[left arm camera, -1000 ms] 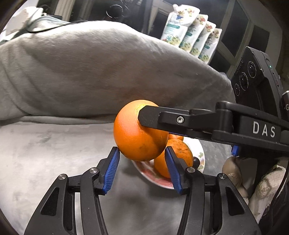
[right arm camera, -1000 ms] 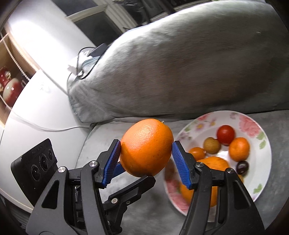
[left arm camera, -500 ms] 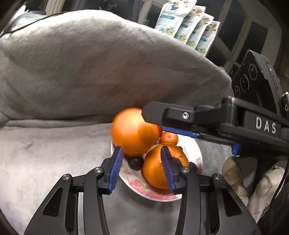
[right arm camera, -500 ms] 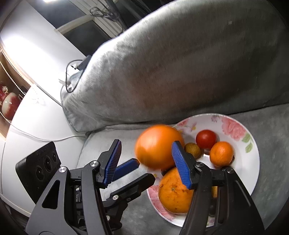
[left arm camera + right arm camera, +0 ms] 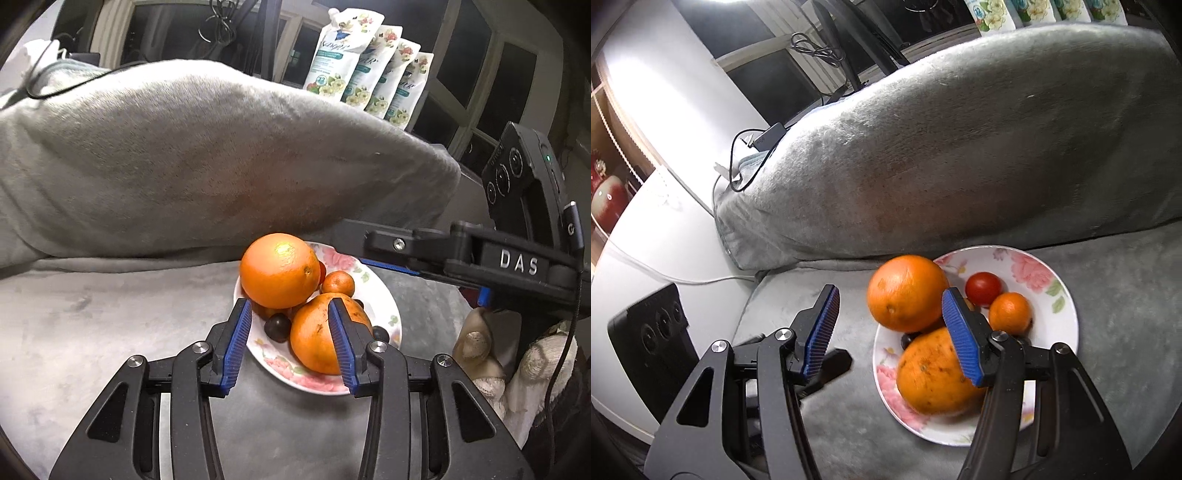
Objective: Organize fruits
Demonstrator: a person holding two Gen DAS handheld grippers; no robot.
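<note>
Looking down my left claw (image 5: 290, 341), I see its blue fingers (image 5: 236, 341) spread wide with nothing between them. My right claw (image 5: 892, 334) is wide too, and it holds nothing.

The flowered plate (image 5: 1060, 291) sits on a soft grey blanket (image 5: 1115, 317), just in front of a big grey pillow (image 5: 960, 147). On the plate, at its far left edge, sits a big round orange (image 5: 907, 291). It leans on the smaller fruits under it. A second big orange (image 5: 932, 373) lies at the near side of the plate, partly hidden behind my right claw's right finger. A red tomato (image 5: 983, 284) and a small tangerine (image 5: 1010, 312) lie side by side, touching or nearly so. From the left view I can see a dark round fruit (image 5: 277, 326) tucked between the two big oranges, low on the plate.

In the left view, the right claw's black arm reaches in from the right, above the plate's far side. The letters DAS are on it. A white gloved hand (image 5: 532, 369) grips it lower down.

Four white pouches with flowers (image 5: 369, 85) stand in a row behind the pillow. A black cable (image 5: 746, 162) lies over the pillow's left end.
</note>
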